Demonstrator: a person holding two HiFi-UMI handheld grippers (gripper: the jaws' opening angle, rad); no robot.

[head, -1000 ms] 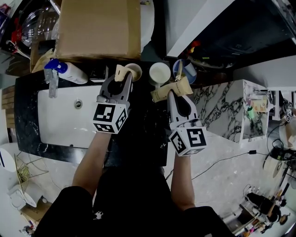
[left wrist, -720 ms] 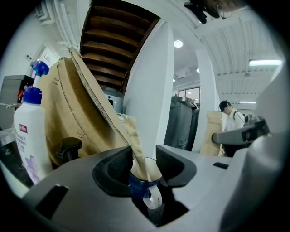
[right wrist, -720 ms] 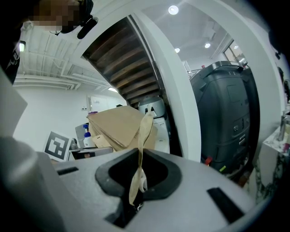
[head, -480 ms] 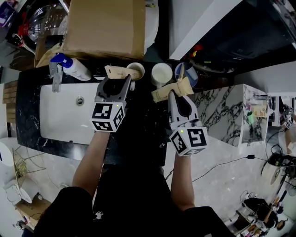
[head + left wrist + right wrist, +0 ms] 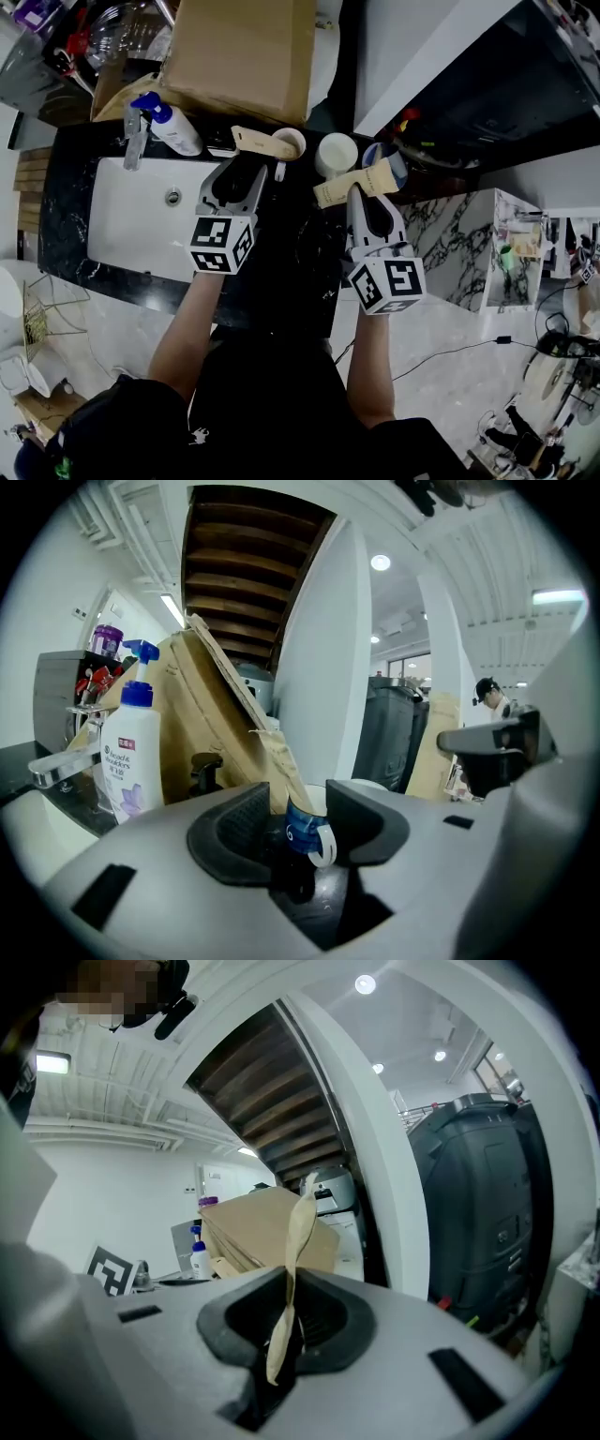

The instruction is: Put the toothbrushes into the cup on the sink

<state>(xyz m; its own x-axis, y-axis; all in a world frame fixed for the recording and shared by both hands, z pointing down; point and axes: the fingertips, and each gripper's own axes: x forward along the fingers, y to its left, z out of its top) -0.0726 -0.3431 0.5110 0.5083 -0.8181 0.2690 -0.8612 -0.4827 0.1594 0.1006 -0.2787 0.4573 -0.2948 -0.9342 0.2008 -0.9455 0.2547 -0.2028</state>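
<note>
A tan paper-wrapped toothbrush [image 5: 251, 140] leans out of the small cup [image 5: 289, 142] at the back of the black counter. My left gripper [image 5: 247, 166] sits just in front of it. Its jaws have just been opening and now stand open; in the left gripper view [image 5: 298, 803] the blue-and-white cup [image 5: 302, 829] and the wrapped toothbrush [image 5: 277, 757] show beyond them, touching neither pad. My right gripper [image 5: 361, 189] is shut on a second wrapped toothbrush [image 5: 352, 181], which stands up from its jaws [image 5: 286, 1302] as a thin tan strip [image 5: 298, 1227].
The white sink basin [image 5: 122, 234] lies to the left, with a blue-capped spray bottle [image 5: 169, 127] behind it. A cardboard box [image 5: 244, 56] stands at the back. A white cup [image 5: 336, 153] and a blue cup [image 5: 386, 155] sit right of the toothbrush cup.
The left gripper has opened and let go of its wrapped toothbrush, which now rests in the cup, and it has drawn back a little. The right gripper keeps its hold.
</note>
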